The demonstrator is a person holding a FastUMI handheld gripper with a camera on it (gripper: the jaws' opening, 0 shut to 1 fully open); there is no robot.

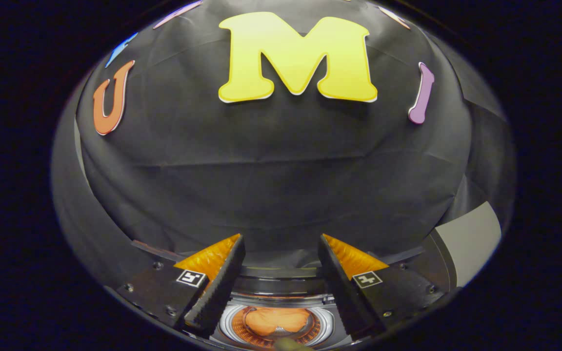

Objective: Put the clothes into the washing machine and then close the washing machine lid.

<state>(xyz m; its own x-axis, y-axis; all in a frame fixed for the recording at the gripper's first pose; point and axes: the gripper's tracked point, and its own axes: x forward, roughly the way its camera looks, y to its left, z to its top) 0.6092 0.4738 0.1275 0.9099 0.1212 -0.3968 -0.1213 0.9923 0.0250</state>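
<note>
Gripper (pixel 281 273) is held above the washing machine (pixel 281 287), its jaws standing wide apart with nothing between them. Each finger is a dark wedge with a ribbed, rubbery inner face (pixel 217 287) and an orange, dimpled outer panel; a small square black-and-white marker (pixel 191 278) sits on the flat black body behind each one, alongside round screw heads. Seen in the gap between the fingers and below them is the machine's round opening: a bright metallic ring (pixel 327 319) surrounds the drum, whose wall shows a regular pattern of small perforations glowing orange. The clothes (pixel 276 321) lie inside the drum as one soft, rumpled orange lump with rounded folds, roughly centred in the opening. A dark curved band of the machine's top edge runs across just beyond the fingertips. The lid cannot be told apart from the dark parts around the opening, so its position is uncertain. Beyond the fingers hangs matte black cloth (pixel 271 185) with faint horizontal creases. To the right of the right finger, a flat pale grey panel (pixel 471 243) with a smooth surface sits beside a dark edge.
</note>
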